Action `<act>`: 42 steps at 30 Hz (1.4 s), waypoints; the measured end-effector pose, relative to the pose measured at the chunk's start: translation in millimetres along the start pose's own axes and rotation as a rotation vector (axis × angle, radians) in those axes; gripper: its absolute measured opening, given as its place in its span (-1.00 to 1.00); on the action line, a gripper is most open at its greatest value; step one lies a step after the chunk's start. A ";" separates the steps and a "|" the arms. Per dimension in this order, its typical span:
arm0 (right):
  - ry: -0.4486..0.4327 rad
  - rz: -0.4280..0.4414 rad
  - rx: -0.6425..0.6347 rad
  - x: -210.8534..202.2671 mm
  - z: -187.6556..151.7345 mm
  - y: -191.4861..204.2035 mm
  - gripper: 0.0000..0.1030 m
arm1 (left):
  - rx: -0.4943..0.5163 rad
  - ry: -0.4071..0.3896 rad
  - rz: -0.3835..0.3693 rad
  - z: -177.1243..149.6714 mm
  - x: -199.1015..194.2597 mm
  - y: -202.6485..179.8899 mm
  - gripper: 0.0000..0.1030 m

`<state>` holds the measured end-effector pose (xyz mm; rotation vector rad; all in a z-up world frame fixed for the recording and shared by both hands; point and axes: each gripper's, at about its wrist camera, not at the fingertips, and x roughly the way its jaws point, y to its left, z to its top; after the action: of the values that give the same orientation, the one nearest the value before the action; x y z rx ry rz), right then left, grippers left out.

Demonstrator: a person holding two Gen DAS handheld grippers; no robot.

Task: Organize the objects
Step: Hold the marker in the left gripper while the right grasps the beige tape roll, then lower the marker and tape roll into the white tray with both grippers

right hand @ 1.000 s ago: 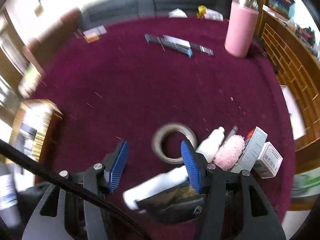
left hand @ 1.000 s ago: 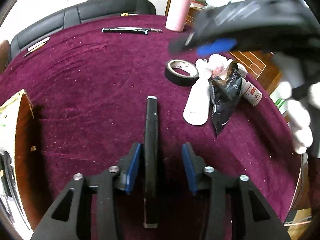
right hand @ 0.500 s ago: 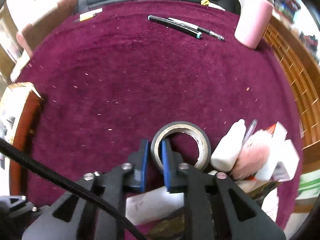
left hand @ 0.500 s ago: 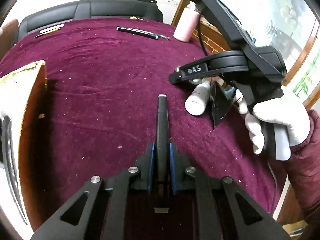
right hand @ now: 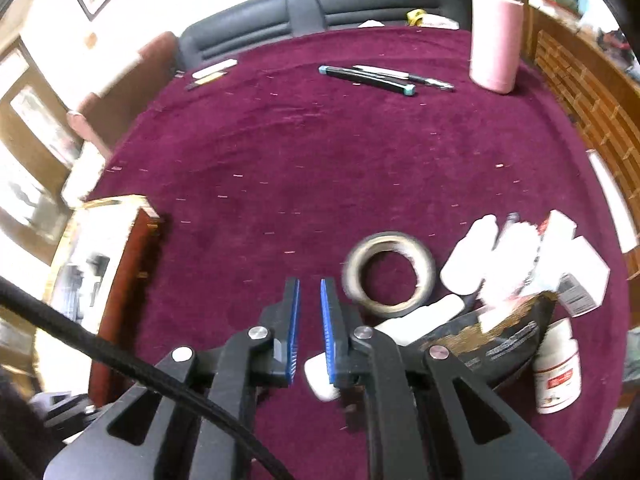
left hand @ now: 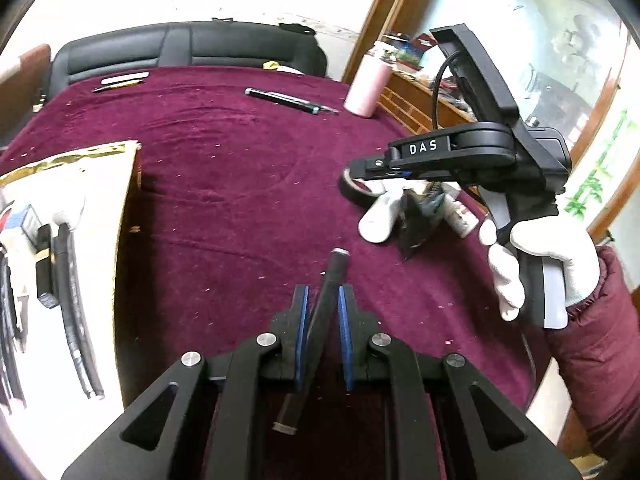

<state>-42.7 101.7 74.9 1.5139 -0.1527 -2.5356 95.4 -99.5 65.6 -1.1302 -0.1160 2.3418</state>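
My left gripper (left hand: 322,299) is shut on a long black marker-like stick (left hand: 329,284) and holds it tilted above the maroon table (left hand: 240,184). My right gripper (right hand: 309,292) is nearly shut with nothing between its pads; it is just left of a roll of tape (right hand: 390,274) that lies on the cloth. The right gripper also shows in the left wrist view (left hand: 360,174), over the tape roll (left hand: 352,190). A white bottle (left hand: 378,216), a black pouch (right hand: 496,340) and a pill bottle (right hand: 558,368) lie in a pile beside the tape.
An open box with a gold rim (left hand: 68,216), holding pens and small items, sits at the table's left. Pens (right hand: 384,78) and a pink flask (right hand: 496,40) lie at the far side. A wooden railing (right hand: 592,92) lies to the right. A black couch (left hand: 188,48) is behind.
My left gripper closed on the black stick and lifted it, now tilted. My right gripper closed on the tape's rim, then slid off to the left; the tape lies free.
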 end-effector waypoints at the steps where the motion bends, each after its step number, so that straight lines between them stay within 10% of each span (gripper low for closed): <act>1: 0.013 -0.041 -0.001 5.6 2.1 -1.4 -0.72 | -0.010 0.007 0.007 -1.1 3.4 0.6 -0.78; 9: 0.090 -0.080 -0.018 39.5 15.6 -8.8 -0.59 | 0.059 0.113 0.061 -10.1 43.2 -17.5 -0.44; 14: 0.137 -0.043 -0.202 51.1 9.8 16.6 0.50 | 0.215 0.148 0.118 -10.2 56.0 -48.2 0.18; 17: 0.129 -0.098 -0.218 54.6 6.2 26.9 0.55 | 0.300 0.174 0.162 -14.1 62.8 -63.5 0.39; 20: 0.112 -0.125 -0.163 51.0 10.5 19.7 0.08 | 0.248 0.163 0.094 -11.0 58.7 -52.3 0.36; 23: 0.126 -0.157 -0.168 45.6 12.4 15.7 -0.86 | 0.253 0.149 0.127 -10.3 52.0 -43.3 -0.52; 24: 0.130 -0.162 -0.171 44.9 11.8 14.1 -0.87 | 0.235 0.149 0.112 -9.2 48.8 -37.4 -0.78; 42: -0.116 0.168 -0.153 -45.4 -14.2 65.0 -0.86 | -0.060 -0.115 -0.040 -6.3 -57.0 21.1 -0.78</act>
<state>-2.4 47.8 119.1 1.2445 -0.0945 -2.4407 120.1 -146.9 95.3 -1.0110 -0.2501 2.3812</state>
